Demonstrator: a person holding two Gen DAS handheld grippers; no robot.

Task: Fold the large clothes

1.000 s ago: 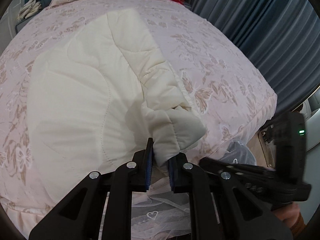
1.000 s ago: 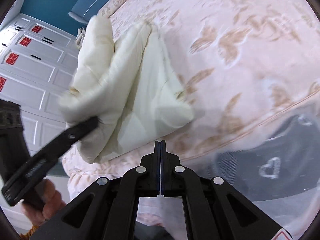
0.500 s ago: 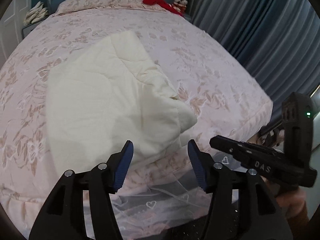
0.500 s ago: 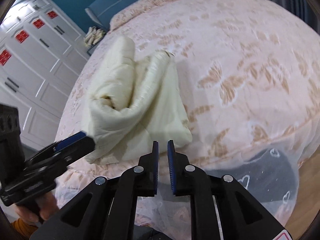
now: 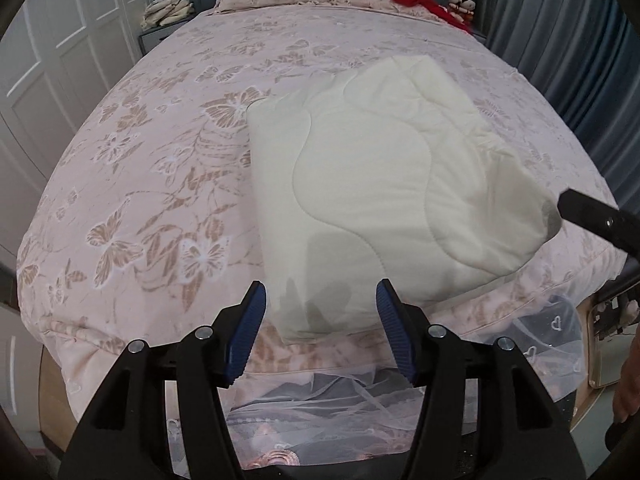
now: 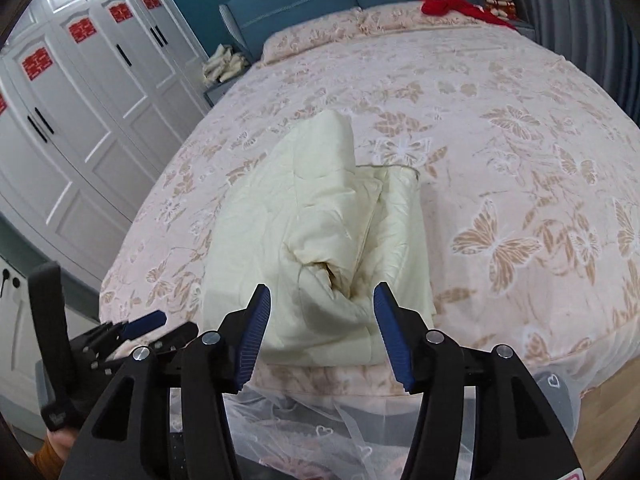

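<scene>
The cream quilted garment (image 5: pixel 384 200) lies folded into a thick bundle on the bed (image 5: pixel 168 152), just ahead of both claws and close to the bed's near edge. A second ago the left claw (image 5: pixel 320 334) was clenched on a corner of it and lifting that corner; now that claw is released, its blue pads (image 5: pixel 250 332) spread wide with nothing between them, and the cloth has dropped flat. The right claw (image 6: pixel 322 334) has changed too: it was closed on nothing, and now stands released, its jaws wide apart and empty, hovering just short of the bundle's near end.

From the right wrist view, the end facing that claw looks loose: a puffy roll (image 6: pixel 320 216) sits on top, with a dark gap where the layers do not meet. Judging by this, one fold has just been laid down and let go, but the bundle is not yet tidy. The next move probably calls for a fresh grip on an edge, to double it over or square it.
</scene>
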